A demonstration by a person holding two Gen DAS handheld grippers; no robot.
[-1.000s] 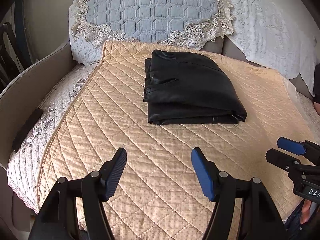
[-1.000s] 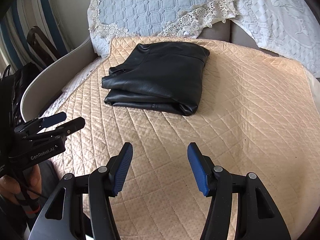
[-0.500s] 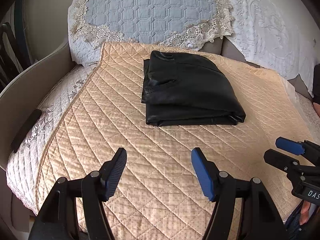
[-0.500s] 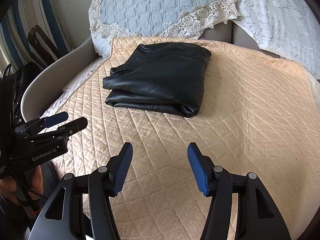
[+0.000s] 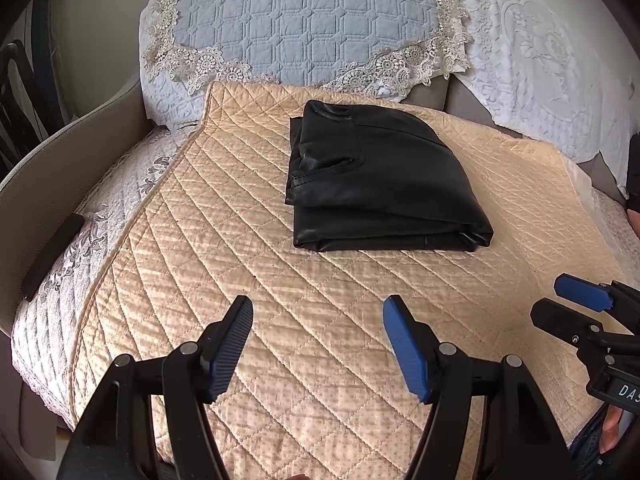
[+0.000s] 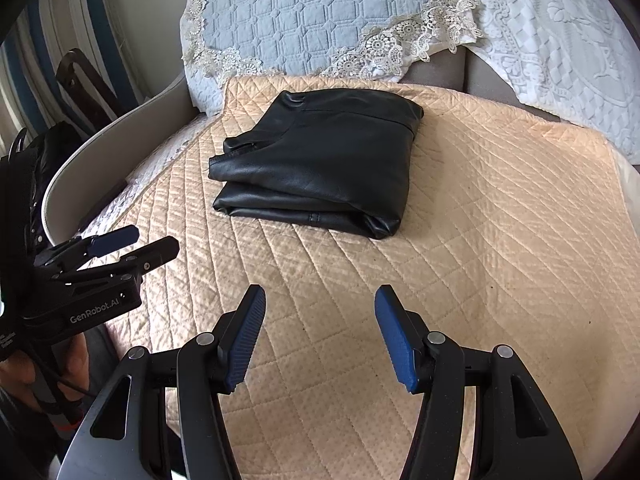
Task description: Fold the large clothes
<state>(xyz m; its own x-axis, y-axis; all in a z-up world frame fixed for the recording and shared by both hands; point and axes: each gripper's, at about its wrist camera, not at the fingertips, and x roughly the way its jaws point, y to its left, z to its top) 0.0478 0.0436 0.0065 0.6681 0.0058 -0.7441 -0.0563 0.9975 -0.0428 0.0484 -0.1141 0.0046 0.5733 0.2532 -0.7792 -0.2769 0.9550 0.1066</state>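
A black leather garment (image 5: 380,184) (image 6: 320,164) lies folded into a compact rectangle on the beige quilted cover (image 5: 280,300) (image 6: 500,240) of a sofa seat. My left gripper (image 5: 318,312) hovers open over the cover, well in front of the garment, with nothing between its blue pads. My right gripper (image 6: 320,300) stands open too, likewise short of the garment and empty. Each gripper shows in the other's view: the right gripper (image 5: 568,300) at the far right edge, the left gripper (image 6: 136,244) at the far left with a hand below it.
A blue quilted cushion with lace trim (image 5: 304,20) (image 6: 320,16) and a white lace cover (image 5: 540,60) line the sofa back. A curved grey armrest (image 5: 48,168) bounds the left side. A dark flat object (image 5: 52,256) lies by the armrest.
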